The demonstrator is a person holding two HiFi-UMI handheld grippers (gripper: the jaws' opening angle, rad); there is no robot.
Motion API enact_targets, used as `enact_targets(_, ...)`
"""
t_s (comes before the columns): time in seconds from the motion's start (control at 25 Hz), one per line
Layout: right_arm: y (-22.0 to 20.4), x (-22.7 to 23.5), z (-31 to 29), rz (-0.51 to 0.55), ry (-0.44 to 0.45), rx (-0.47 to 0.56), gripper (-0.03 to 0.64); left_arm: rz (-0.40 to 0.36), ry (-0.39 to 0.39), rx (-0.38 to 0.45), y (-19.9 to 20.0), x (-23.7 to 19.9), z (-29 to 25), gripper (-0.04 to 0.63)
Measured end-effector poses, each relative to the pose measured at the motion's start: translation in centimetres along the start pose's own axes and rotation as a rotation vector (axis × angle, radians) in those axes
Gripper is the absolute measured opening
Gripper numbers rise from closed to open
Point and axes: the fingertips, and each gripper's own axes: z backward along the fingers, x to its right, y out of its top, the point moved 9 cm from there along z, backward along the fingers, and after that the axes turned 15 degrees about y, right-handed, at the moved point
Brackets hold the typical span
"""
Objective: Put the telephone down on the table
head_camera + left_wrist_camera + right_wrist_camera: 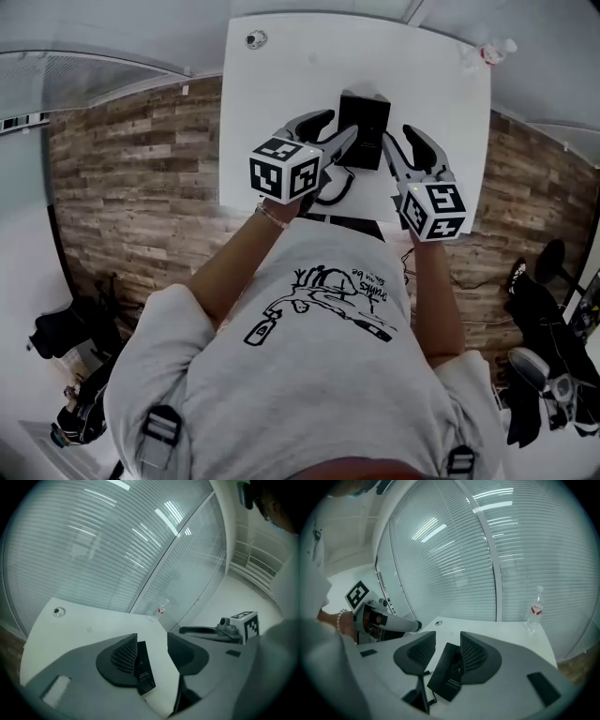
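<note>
The black telephone (364, 127) lies on the white table (281, 75), and its coiled cord (333, 187) trails toward the near edge. My left gripper (330, 129) hangs above its left side and my right gripper (401, 142) above its right side. In the left gripper view only a black sliver of the telephone (143, 667) shows beside the left jaw, and the left gripper (152, 656) is open with nothing pinched. In the right gripper view the telephone (447, 674) lies below the open right gripper (447, 651), apart from the pads.
A water bottle (492, 52) stands at the table's far right corner. A small round fitting (255, 39) sits at the far left corner. Wood-pattern floor surrounds the table, and blinds cover the window wall behind it.
</note>
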Motion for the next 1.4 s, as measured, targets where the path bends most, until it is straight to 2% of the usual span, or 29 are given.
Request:
enact_targets(0.2, 3.5, -1.6, 1.5, 0.066, 0.026, 0.04, 0.127, -0.04, -0.041, 0.141, 3.4, 1.5, 3.2, 0.095)
enact_targets(0.44, 8.1, -3.9, 4.7, 0.144, 0.041, 0.134, 0.089, -0.135, -0.061, 0.284, 6.8, 4.0, 7.0, 0.05)
enact_targets(0.6, 10.3, -5.4, 6.8, 0.193, 0.046, 0.189, 0.073, -0.172, -0.096, 0.368, 8.2, 5.6, 9.2, 0.036)
enact_targets(0.8, 12.5, -7.8, 8.8, 0.255, 0.054, 0.243, 0.064, -0.168, -0.15, 0.435, 9.3, 7.1, 11.7, 0.027)
enact_targets(1.04, 13.7, -10.0, 10.0, 0.292, 0.062, 0.273, 0.06, -0.251, -0.148, 0.516, 10.0, 8.3, 13.8, 0.022)
enact_targets(1.4, 14.3, -10.7, 11.2, 0.315, 0.046, 0.284, 0.058, -0.26, -0.172, 0.564, 10.9, 9.1, 15.9, 0.021)
